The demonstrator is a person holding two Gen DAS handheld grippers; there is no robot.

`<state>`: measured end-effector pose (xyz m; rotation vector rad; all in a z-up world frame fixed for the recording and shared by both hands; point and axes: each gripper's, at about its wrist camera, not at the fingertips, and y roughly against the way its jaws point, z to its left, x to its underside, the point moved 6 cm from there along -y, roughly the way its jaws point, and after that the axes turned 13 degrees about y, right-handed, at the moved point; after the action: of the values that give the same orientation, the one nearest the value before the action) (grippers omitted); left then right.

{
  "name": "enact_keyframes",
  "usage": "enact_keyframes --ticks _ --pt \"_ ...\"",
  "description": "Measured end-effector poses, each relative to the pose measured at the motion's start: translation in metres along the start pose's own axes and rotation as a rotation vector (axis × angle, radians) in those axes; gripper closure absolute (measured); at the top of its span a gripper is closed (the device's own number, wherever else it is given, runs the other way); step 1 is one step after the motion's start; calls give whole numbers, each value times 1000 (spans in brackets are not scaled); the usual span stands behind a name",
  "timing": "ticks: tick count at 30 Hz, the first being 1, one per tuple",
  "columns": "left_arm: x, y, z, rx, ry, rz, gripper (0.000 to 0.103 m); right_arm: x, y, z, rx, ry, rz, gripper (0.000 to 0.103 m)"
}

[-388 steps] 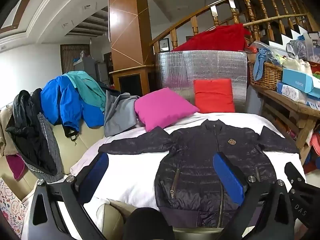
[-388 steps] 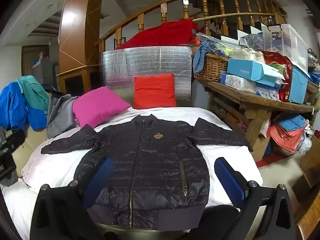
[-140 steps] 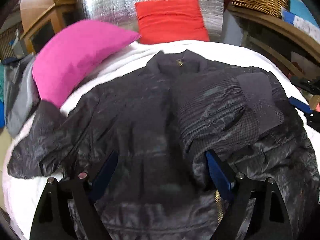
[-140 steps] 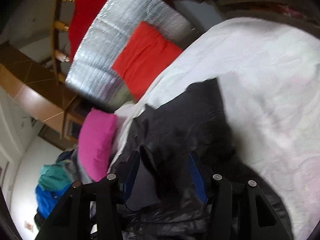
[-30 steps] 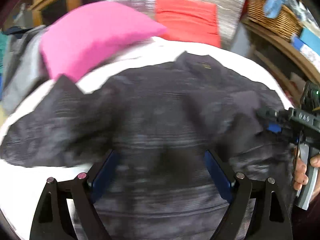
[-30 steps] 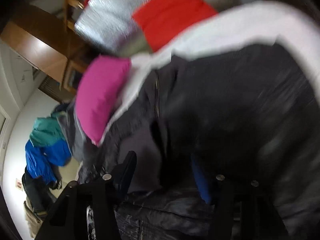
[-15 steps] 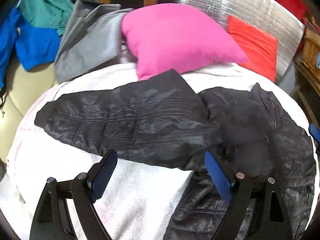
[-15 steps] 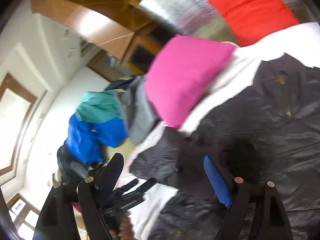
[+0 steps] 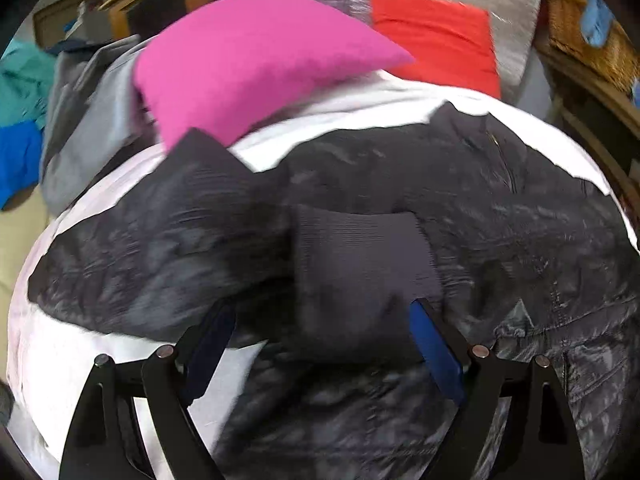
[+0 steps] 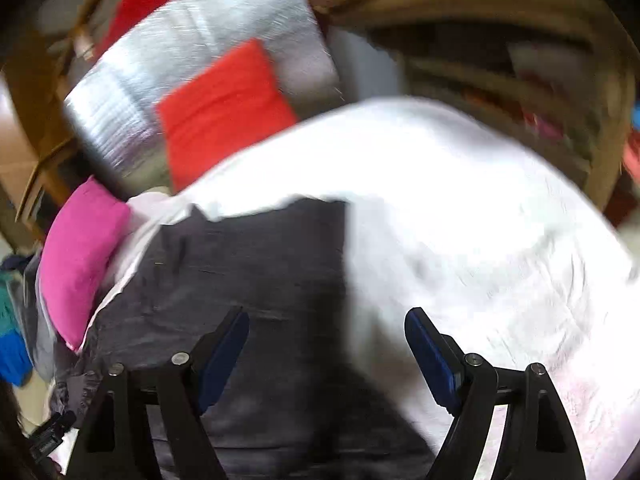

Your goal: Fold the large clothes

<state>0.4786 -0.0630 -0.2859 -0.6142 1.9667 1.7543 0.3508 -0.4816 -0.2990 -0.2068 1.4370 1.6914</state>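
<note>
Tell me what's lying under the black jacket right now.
The black jacket lies on a white sheet. A ribbed cuff rests on top. What the jacket covers cannot be seen.

Black jacket is showing quilted, slightly glossy nylon-like cloth; its ribbed knit cuff is looking matt and soft. White cover beneath is reading as matt, faintly fuzzy cloth. Pink cushion and red cushion at the far side are looking like matt woven fabric. Silver panel behind them is shining like crinkled metallic foil. Left hand-held gripper is showing matt black plastic arms with blue pads. Wicker basket far right is looking rough.
</note>
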Motion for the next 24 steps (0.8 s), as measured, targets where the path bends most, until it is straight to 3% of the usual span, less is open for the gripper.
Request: enact_keyframes --ticks 3,4,5,6,8,9,10,12,14,16,20,22,24 --pt "3 -12 -17 -31 -43 5 19 2 -24 16 -133 14 56 21" --pt "3 -17 -19 -46 -50 1 19 2 -29 21 -133 51 63 22" --pt "2 -19 -20 -52 -51 1 19 2 -35 26 -113 102 74 50" --pt "1 -21 -22 -50 -48 3 19 4 -43 29 -85 162 99 68" --pt "1 -21 -26 -23 -40 6 20 3 -42 36 -19 226 100 76" --pt "2 -22 -29 -2 -44 11 22 -1 -37 38 9 234 84 85" --pt "3 -25 -36 27 -52 25 25 -11 -23 35 55 230 27 90" --pt "6 -31 -49 52 -58 54 27 -24 -5 21 69 196 -33 90" --pt "6 -34 -59 31 -64 41 27 -22 -15 4 32 134 -3 90" --pt "4 -36 -60 13 -53 38 27 0 -44 -7 3 92 97 85" --pt "2 -23 -51 -2 -36 36 27 -8 -31 -6 -18 64 62 68" --pt "-1 -3 -41 -9 -31 -11 27 -17 -6 -8 -50 -24 -41 26" --pt "-6 24 -22 -16 -4 -88 27 -23 21 -9 -17 -45 -142 21"
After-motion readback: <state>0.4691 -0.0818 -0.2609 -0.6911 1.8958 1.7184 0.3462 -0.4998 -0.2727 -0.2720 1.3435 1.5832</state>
